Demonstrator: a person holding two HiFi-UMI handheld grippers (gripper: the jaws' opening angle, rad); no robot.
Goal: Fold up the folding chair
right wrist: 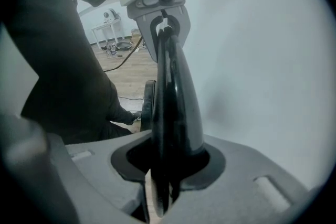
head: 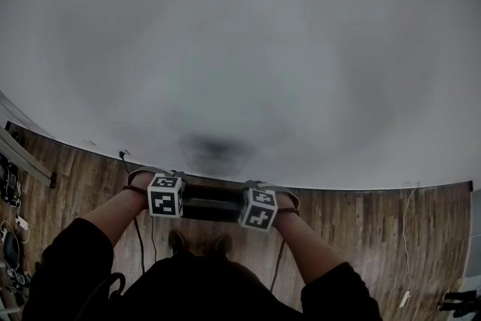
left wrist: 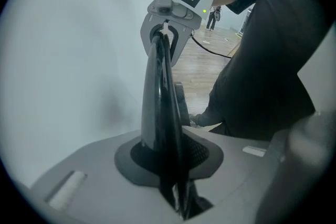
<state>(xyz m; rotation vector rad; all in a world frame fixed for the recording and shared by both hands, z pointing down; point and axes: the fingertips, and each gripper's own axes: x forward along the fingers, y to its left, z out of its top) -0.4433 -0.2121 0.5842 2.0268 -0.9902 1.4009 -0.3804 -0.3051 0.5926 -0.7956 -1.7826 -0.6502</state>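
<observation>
1. Head view, looking steeply down: a plain white wall [head: 240,49] fills the upper two thirds of the frame; a brown wooden plank floor [head: 361,225] runs across the bottom.
2. At lower centre a glossy black folding chair [head: 212,203], folded flat, stands near the foot of the wall; from above only its top edge shows, as a short dark bar.
3. The left gripper [head: 167,201] sits on the bar's left end and the right gripper [head: 258,210] on its right end; both point steeply down, each topped by a white cube with black square markers.
4. Left gripper view: the chair's thin edge runs up the middle of the frame between the jaws; the jaws stand slightly apart round it, with a dark gap showing on its right.
5. Right gripper view: these jaws also stand slightly apart round the edge; a pale sliver shows beside it on the left.
6. The person's dark shoes [head: 178,240] stand on the floor just below the chair; black sleeves [head: 68,267] fill the bottom corners.
</observation>
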